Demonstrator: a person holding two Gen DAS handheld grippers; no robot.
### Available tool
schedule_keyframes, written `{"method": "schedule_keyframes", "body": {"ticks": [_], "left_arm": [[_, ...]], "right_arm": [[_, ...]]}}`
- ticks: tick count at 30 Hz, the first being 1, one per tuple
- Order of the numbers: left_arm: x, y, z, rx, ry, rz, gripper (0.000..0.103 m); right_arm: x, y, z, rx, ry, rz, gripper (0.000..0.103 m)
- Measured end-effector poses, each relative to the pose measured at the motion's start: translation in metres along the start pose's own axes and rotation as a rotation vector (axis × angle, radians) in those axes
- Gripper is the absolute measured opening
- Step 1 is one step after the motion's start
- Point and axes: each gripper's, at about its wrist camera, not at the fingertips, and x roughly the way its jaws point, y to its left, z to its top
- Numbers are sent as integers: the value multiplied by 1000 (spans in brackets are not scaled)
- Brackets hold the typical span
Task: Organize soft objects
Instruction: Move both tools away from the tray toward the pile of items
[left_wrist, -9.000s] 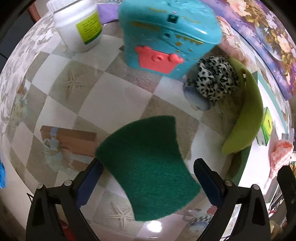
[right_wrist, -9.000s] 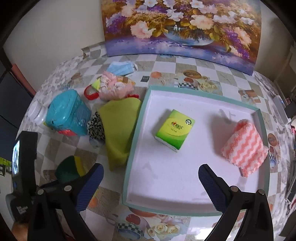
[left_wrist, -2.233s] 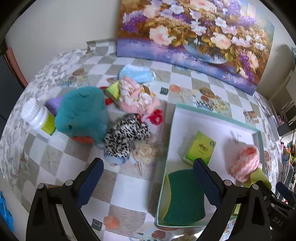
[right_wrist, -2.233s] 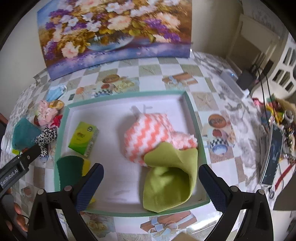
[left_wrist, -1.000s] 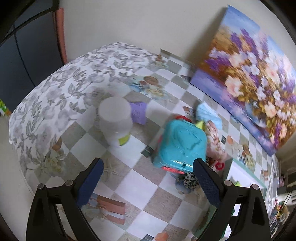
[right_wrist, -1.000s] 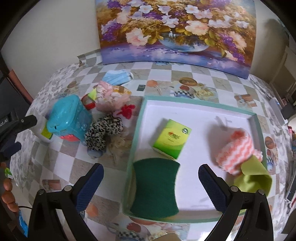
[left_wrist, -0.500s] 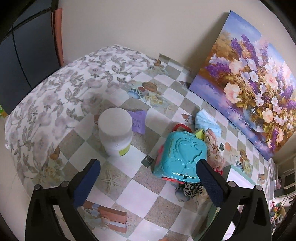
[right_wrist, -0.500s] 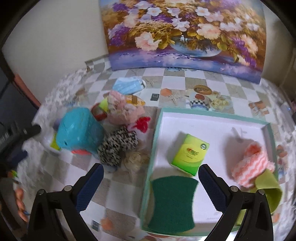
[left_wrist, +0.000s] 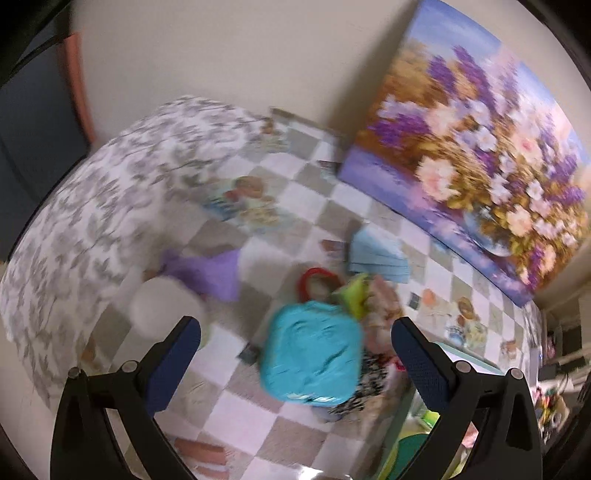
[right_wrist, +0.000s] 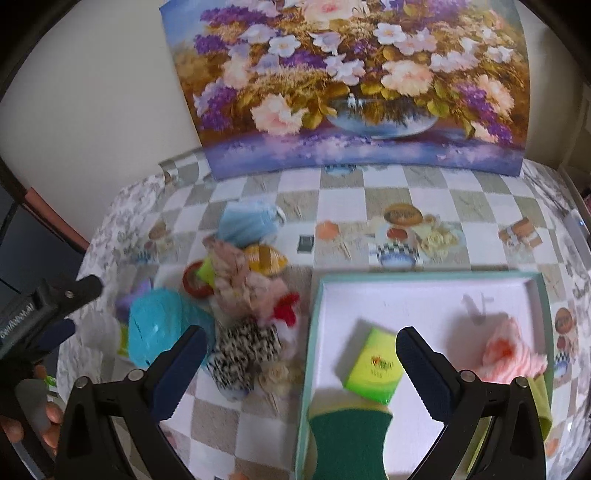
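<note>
**Sponge and green cloth now in the tray; both grippers empty**

Nine seconds ago the left gripper (left_wrist: 295, 341) hovered over a green scouring sponge (right_wrist: 349, 439) on the checked tablecloth. That sponge now lies inside the teal-rimmed tray (right_wrist: 309, 354), at its near edge, just beside the green tissue pack (right_wrist: 373, 369).

The lime-green cloth (right_wrist: 540, 400), which earlier lay outside the tray beside the leopard-print scrunchie (right_wrist: 242, 352), now sits in the tray's right corner, touching the orange-and-white striped towel (right_wrist: 511, 356).

The left gripper's jaws have just been opening, with nothing between them. Its view has swung away from the tray to the teal toy case (left_wrist: 310, 356) and white jar (left_wrist: 162, 308).
</note>
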Motion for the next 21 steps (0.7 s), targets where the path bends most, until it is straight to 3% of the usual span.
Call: {"method": "schedule_keyframes", "body": {"ticks": [12, 21], "left_arm": [[70, -30, 29, 81, 75, -38, 103], [108, -16, 28, 64, 135, -38, 103]], "right_arm": [[49, 5, 27, -38, 49, 30, 103], [88, 23, 29, -81, 82, 47, 95]]}}
